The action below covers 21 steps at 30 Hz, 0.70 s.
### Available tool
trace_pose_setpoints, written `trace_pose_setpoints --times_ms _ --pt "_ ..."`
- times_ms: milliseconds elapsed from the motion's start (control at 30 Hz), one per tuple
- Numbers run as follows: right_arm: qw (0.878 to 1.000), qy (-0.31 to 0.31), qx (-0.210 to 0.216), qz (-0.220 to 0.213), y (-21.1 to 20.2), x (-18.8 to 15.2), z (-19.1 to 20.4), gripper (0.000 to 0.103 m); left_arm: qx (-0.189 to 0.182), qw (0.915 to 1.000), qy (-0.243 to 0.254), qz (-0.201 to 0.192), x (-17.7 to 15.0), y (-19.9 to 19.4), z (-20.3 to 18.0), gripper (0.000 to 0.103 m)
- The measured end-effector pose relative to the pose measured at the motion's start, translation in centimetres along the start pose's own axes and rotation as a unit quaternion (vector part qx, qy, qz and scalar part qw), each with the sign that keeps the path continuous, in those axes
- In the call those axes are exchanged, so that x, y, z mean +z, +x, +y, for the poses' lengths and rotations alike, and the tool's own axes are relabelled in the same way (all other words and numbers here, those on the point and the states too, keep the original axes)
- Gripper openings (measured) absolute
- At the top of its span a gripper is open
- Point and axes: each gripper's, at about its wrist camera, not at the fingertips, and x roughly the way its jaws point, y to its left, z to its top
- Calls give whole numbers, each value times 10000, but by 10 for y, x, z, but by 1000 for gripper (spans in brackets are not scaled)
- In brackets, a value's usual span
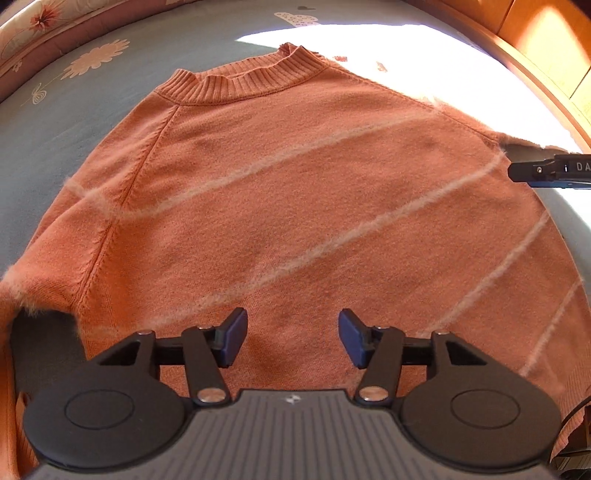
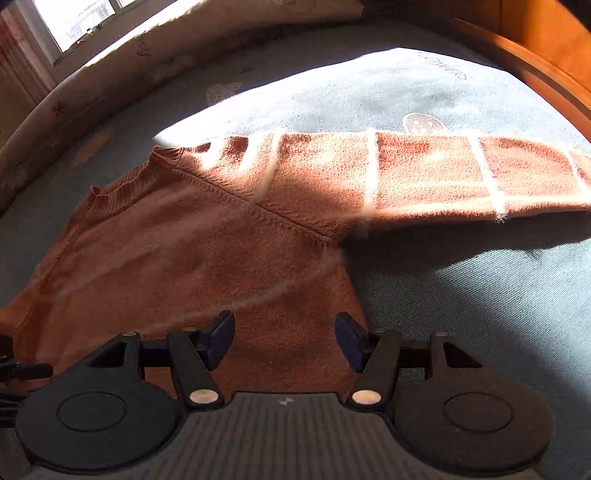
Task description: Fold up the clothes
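An orange knit sweater (image 1: pixel 295 192) with thin pale stripes lies flat on a blue-grey bedsheet (image 1: pixel 74 122), its ribbed collar (image 1: pixel 240 83) at the far end. My left gripper (image 1: pixel 292 338) hovers over the lower body of the sweater, open, with nothing between its blue pads. In the right wrist view the sweater (image 2: pixel 192 258) spreads to the left and one sleeve (image 2: pixel 443 173) stretches out to the right in sunlight. My right gripper (image 2: pixel 285 339) is open above the sweater's right side edge, empty. Part of the right gripper (image 1: pixel 550 171) shows at the right edge of the left wrist view.
The bedsheet (image 2: pixel 480 314) has flower prints and a bright sun patch. A wooden bed frame (image 2: pixel 535 48) curves along the far right. A padded beige edge (image 2: pixel 110 74) and a window (image 2: pixel 77 18) lie at the far left.
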Motion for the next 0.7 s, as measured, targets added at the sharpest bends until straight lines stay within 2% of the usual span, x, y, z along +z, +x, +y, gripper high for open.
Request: trace_pose_setpoints --times_ms 67,167,267,467,633,700 --pt "9998 -112 161 -46 4 4 11 69 40 9998 136 -166 9 2 -11 56" --pt "9987 -280 430 -31 21 5 34 69 -29 9997 67 -239 19 14 -23 56" --pt "9981 -478 392 53 34 0 48 69 22 9998 -13 -202 16 23 -31 56" --pt "9970 -650 328 246 22 -23 32 69 146 9986 -507 -26 -19 11 -27 62" --pt "9954 -737 358 500 7 -38 12 71 319 9981 -505 161 -44 -2 -33 65" --pt "9942 -833 389 555 5 -41 10 76 379 9978 -515 154 -48 -2 -36 69"
